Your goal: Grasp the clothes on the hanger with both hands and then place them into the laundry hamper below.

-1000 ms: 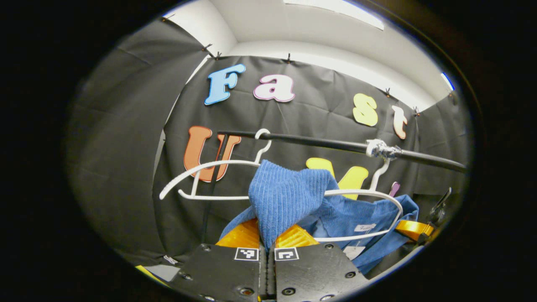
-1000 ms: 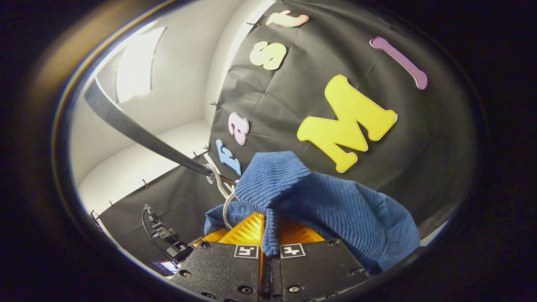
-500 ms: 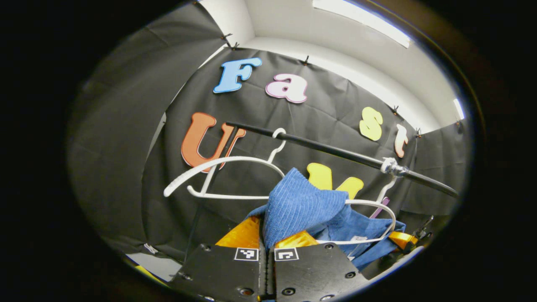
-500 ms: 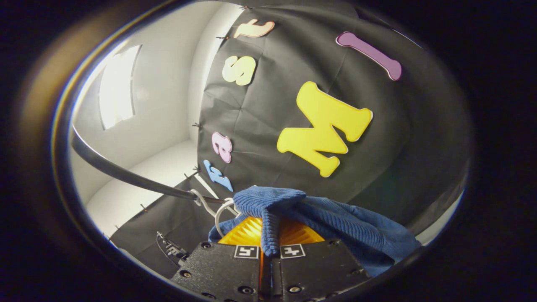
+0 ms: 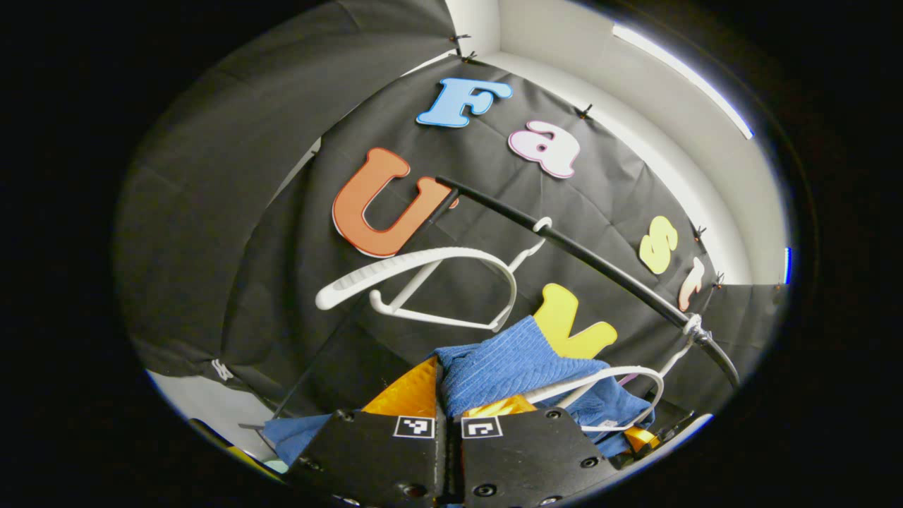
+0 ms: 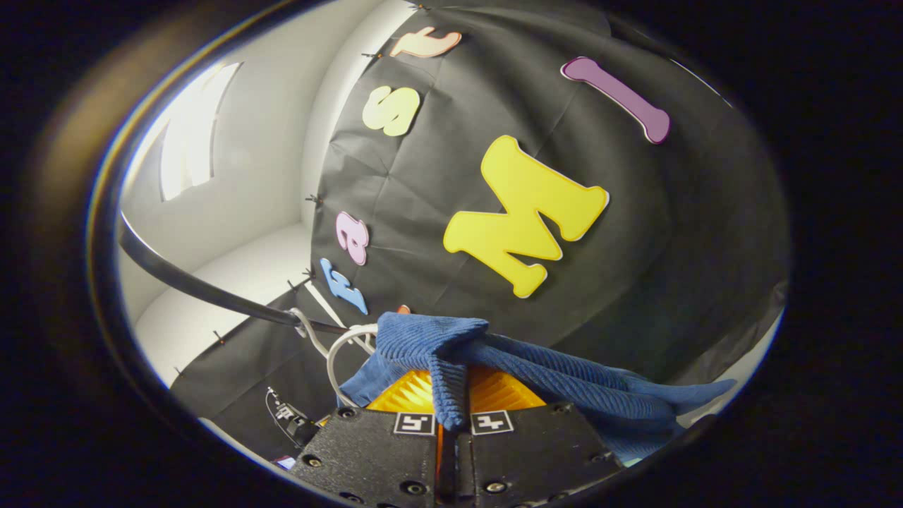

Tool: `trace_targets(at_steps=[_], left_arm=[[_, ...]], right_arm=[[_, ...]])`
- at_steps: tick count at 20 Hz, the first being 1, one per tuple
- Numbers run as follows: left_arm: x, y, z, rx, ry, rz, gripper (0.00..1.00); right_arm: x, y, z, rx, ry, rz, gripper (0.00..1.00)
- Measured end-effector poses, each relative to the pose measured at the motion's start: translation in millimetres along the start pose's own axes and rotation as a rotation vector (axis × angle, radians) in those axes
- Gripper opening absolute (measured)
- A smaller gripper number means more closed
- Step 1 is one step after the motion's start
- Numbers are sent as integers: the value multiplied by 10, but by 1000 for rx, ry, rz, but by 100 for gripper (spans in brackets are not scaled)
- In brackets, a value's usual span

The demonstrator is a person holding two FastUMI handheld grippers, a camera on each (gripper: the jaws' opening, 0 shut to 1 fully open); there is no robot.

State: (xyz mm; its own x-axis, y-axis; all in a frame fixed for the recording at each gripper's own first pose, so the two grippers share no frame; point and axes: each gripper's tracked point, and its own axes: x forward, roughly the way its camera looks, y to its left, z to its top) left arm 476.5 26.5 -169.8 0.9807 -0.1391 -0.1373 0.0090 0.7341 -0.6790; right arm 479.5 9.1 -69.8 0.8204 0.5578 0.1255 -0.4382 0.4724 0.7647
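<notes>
Garment [image 5: 515,363]: blue ribbed cloth, bunched just below the rail [image 5: 600,264], part draped over the white hanger [image 5: 621,381].
Left gripper [image 5: 446,395]: jaws closed on a fold of the garment.
Right gripper [image 6: 446,388]: jaws clamped on another fold.
Hamper: out of sight below the rail.
Snag risk: cloth looped on the hanger may catch and drag it along the rail.
Slip risk: both grips hold thin folds; uneven pulling could free one.

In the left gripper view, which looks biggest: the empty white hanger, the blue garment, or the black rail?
As they look in this view only:
1. Black rail, longest, crossing most of the picture.
2. Empty white hanger and blue garment: too alike to rank, and the garment sits nearest the camera, pinched in the left tool.
</notes>
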Motion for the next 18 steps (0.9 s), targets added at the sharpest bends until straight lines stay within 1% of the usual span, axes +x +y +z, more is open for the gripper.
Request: trace_targets(at_steps=[1, 3, 4, 6, 7, 8, 9, 10, 11, 14, 16, 18], left_arm=[[7, 56, -37, 11, 10, 14, 5], [-4, 218, -165, -10, 42, 47, 5], [-30, 306, -238, -29, 52, 60, 0], [-63, 408, -410, -24, 70, 84, 0], [-81, 431, -513, -10, 83, 98, 5], [-96, 445, -591, 4, 98, 105, 5], [-115, 436, -651, 16, 110, 106, 0], [-132, 410, -701, 23, 119, 99, 5], [-161, 387, -730, 28, 126, 91, 0], [-215, 352, -850, 32, 149, 83, 0], [-203, 327, -940, 48, 158, 85, 0], [-216, 300, -1019, 55, 176, 78, 0]], right_arm=[[1, -14, -1, 4, -4, -6, 5], [1, -55, -42, 14, 5, -12, 5], [-16, -58, -71, 7, 12, -10, 5], [-25, -75, -124, -32, 25, -8, 5], [-16, -89, -144, -34, 33, -11, 5], [-1, -104, -138, -12, 29, -11, 5], [-19, -112, -115, 20, 16, -10, 5], [-23, -145, -68, 56, 1, -19, 5], [-44, -207, -88, 91, -11, -30, 5], [-98, -393, -166, 144, -10, -76, 5], [-113, -567, -163, 141, -14, -133, 5], [-126, -728, -278, 135, 19, -182, 4]])
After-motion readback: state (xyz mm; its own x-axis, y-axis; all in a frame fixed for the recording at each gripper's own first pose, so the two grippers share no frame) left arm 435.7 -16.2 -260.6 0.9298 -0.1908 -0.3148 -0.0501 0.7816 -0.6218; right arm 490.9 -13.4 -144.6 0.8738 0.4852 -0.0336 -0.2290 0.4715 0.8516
